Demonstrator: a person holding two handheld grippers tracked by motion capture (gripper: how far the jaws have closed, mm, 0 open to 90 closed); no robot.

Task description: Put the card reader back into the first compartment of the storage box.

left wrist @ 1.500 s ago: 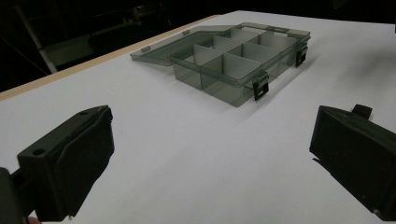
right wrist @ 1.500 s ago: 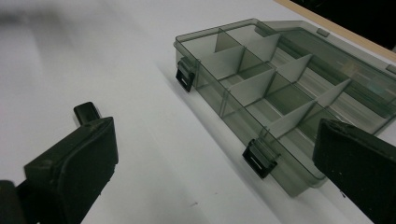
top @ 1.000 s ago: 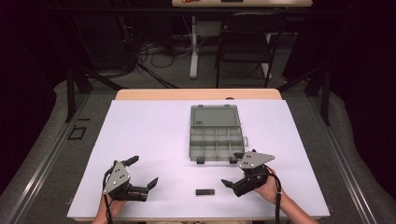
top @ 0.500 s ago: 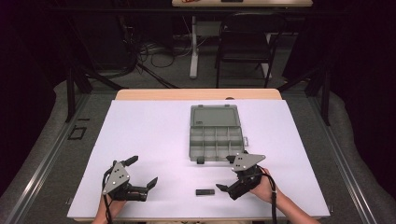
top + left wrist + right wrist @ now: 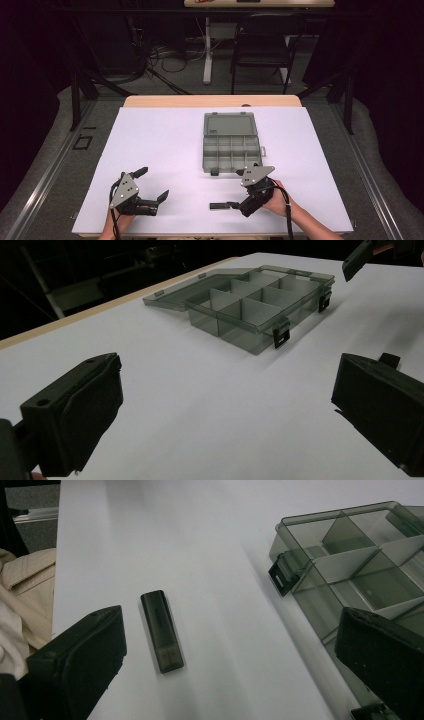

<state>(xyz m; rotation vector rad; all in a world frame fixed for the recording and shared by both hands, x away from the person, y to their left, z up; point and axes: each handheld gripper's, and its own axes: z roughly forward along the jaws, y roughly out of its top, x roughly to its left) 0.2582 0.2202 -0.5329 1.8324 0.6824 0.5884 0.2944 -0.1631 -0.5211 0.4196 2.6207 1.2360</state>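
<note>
A small black USB stick (image 5: 218, 205) lies flat on the white table cover near the front edge; in the right gripper view the stick (image 5: 161, 630) lies between the two jaws, close to the left one. My right gripper (image 5: 239, 190) is open, low over the table, with its lower jaw just right of the stick and nothing held. A smoky clear compartment box (image 5: 231, 150) stands open behind it, its cells empty. My left gripper (image 5: 152, 183) rests open at the front left, and the left gripper view looks between its wide jaws (image 5: 227, 385) toward the box (image 5: 260, 305).
The box lid (image 5: 230, 124) lies flat behind the compartments, latches (image 5: 281, 574) hanging at the front. The white cover (image 5: 165, 140) spans the table. A chair (image 5: 260, 50) and cables stand beyond the far edge. A beige sleeve (image 5: 20, 590) shows at the near edge.
My right gripper has moved left and toward the front edge, bringing its jaws beside the USB stick. The left gripper, the box and the stick have stayed put.
</note>
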